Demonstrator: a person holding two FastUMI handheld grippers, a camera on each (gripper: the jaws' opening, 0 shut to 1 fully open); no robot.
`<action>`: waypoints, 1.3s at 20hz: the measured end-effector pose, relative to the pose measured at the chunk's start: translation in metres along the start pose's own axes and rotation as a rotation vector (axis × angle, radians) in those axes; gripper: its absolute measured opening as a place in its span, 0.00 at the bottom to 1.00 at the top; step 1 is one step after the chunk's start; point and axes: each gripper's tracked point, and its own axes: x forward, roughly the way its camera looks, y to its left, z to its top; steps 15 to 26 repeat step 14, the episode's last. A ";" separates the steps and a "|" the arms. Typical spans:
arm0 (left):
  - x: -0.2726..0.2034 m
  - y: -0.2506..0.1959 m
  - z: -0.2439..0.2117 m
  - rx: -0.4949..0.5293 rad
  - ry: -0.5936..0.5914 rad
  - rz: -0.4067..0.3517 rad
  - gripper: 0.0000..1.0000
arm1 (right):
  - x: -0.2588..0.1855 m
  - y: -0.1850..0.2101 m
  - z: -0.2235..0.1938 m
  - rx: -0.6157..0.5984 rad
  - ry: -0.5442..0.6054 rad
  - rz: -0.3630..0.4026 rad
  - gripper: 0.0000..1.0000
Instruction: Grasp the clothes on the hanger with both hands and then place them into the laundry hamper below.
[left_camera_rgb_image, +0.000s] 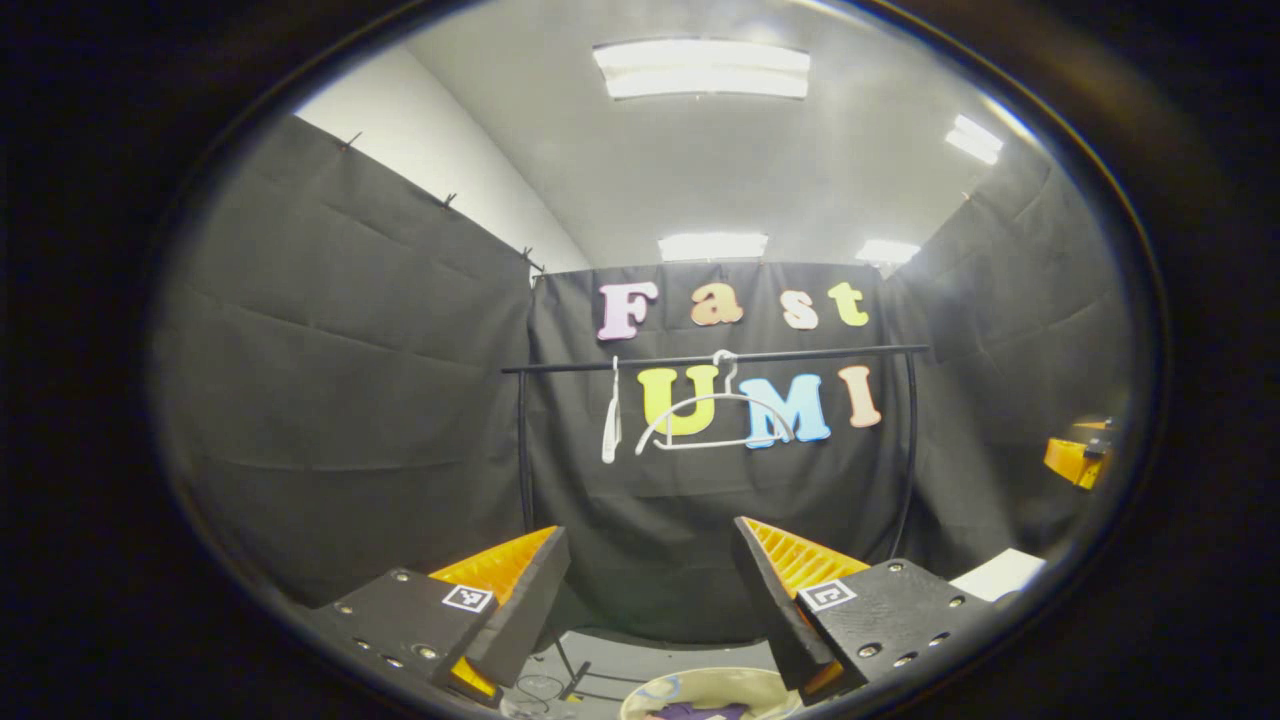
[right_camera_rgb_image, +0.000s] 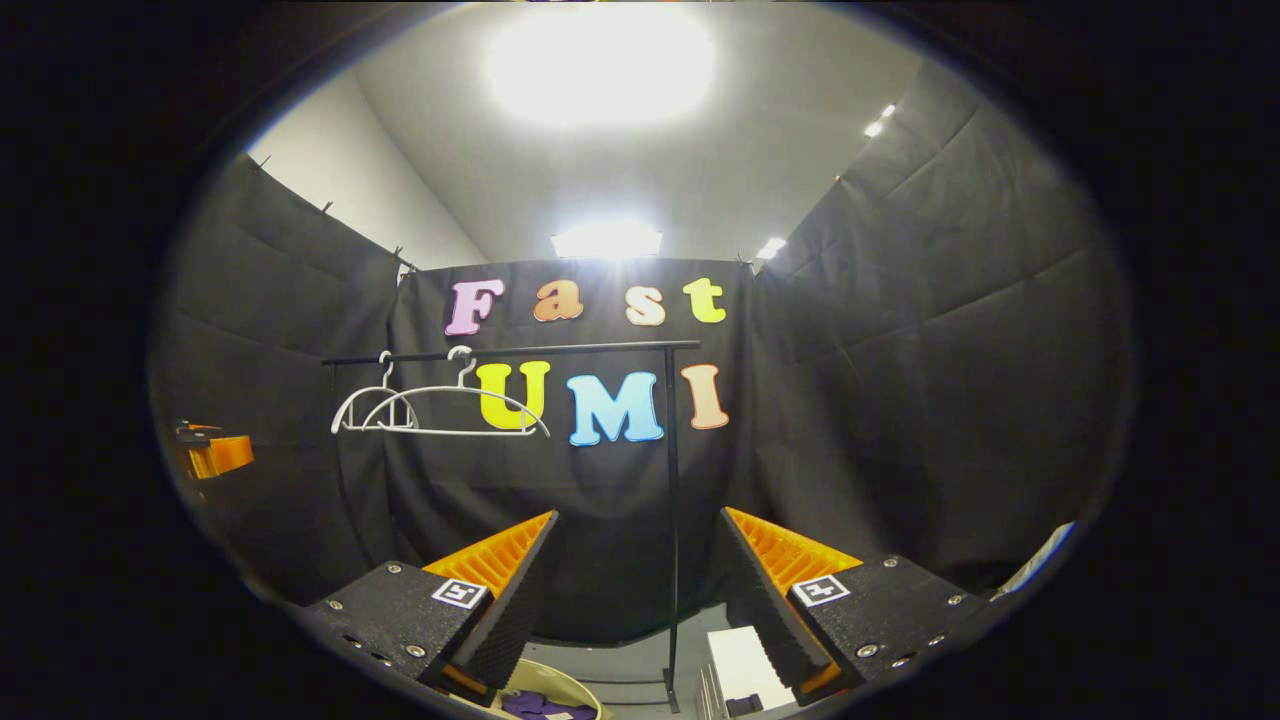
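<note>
Both my fingers, left gripper (left_camera_rgb_image: 650, 600) and right gripper (right_camera_rgb_image: 635, 600), stand wide open and hold nothing. The hangers (left_camera_rgb_image: 715, 420) at frame centre are bare; purple clothes (left_camera_rgb_image: 700, 712) lie in the hamper (left_camera_rgb_image: 640, 700) at the bottom, so I judge the placing done, only withdrawal left.

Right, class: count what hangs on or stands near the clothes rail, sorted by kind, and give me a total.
White hangers on the rail: 2 (first, second)
Black clothes rail: 1
Laundry hamper below, purple cloth inside: 1
Total: 4

Clothes (left_camera_rgb_image: 700, 712) apparently in hamper (left_camera_rgb_image: 735, 685) below hangers (left_camera_rgb_image: 715, 420)
</note>
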 end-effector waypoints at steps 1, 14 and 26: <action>0.002 0.000 0.000 0.001 -0.001 -0.005 0.99 | 0.000 0.000 0.001 0.000 -0.004 0.000 0.95; 0.018 -0.004 -0.002 -0.016 0.002 -0.002 0.99 | 0.018 -0.001 0.003 0.004 -0.009 0.001 0.95; 0.018 -0.004 -0.002 -0.016 0.002 -0.002 0.99 | 0.018 -0.001 0.003 0.004 -0.009 0.001 0.95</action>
